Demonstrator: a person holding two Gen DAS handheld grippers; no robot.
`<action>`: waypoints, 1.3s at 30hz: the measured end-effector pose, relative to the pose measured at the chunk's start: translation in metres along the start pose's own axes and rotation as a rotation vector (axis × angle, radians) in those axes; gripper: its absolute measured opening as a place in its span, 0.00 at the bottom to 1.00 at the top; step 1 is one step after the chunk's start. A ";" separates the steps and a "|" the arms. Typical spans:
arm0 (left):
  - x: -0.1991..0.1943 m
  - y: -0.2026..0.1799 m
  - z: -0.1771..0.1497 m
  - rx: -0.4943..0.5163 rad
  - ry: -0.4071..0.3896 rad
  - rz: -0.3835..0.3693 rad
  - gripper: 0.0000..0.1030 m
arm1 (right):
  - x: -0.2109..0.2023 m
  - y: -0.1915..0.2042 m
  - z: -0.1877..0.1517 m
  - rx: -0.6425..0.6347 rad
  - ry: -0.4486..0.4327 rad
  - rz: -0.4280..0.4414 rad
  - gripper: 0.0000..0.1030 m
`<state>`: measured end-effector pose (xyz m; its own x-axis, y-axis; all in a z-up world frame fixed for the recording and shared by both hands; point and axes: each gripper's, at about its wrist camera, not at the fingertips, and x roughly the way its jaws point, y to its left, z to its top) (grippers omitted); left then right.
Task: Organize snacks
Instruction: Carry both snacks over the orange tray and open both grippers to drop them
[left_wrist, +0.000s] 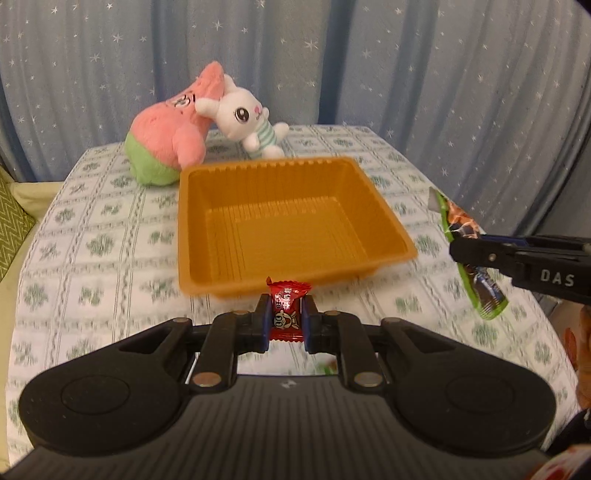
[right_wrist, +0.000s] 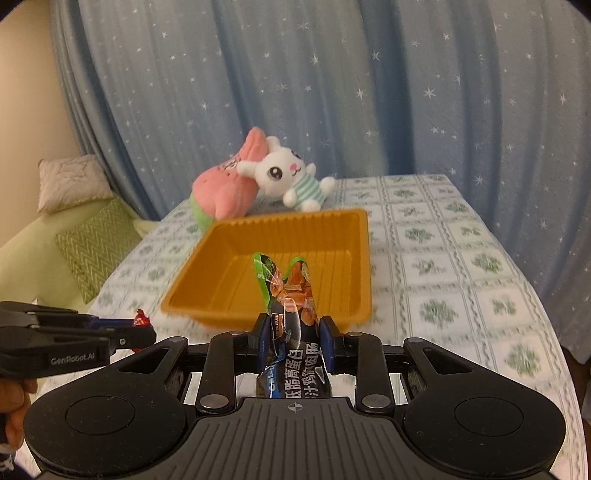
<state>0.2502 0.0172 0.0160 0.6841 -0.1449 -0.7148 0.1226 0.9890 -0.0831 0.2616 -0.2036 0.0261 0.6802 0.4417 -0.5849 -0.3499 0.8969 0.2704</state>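
An empty orange plastic tray (left_wrist: 207, 236) (right_wrist: 364, 258) sits on the patterned tablecloth. My left gripper (left_wrist: 286, 317) is shut on a small red wrapped candy (left_wrist: 287, 314), held just short of the tray's near rim; it also shows in the right wrist view (right_wrist: 142, 330) with the candy's tip (right_wrist: 141, 318) sticking out. My right gripper (right_wrist: 293, 339) is shut on a long green and dark sausage packet (right_wrist: 291, 295), held in front of the tray. In the left wrist view the right gripper (left_wrist: 461, 251) holds that packet (left_wrist: 480, 288) to the right of the tray.
A pink and green plush (left_wrist: 166, 136) and a white rabbit plush (left_wrist: 247, 118) lie behind the tray at the table's far side. A starred blue curtain (right_wrist: 332, 92) hangs behind. Green cushions (right_wrist: 92, 240) lie on a sofa to the left.
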 end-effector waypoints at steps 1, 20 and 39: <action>0.003 0.002 0.006 -0.004 -0.003 0.001 0.14 | 0.005 -0.001 0.005 0.002 0.000 -0.001 0.28; 0.083 0.044 0.066 -0.103 0.014 0.002 0.14 | 0.122 -0.023 0.063 0.138 0.072 -0.006 0.28; 0.085 0.060 0.045 -0.150 -0.001 -0.002 0.38 | 0.144 -0.023 0.055 0.138 0.098 -0.028 0.28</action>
<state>0.3476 0.0626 -0.0186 0.6844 -0.1469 -0.7141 0.0154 0.9822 -0.1873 0.4032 -0.1593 -0.0228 0.6199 0.4184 -0.6638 -0.2357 0.9062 0.3511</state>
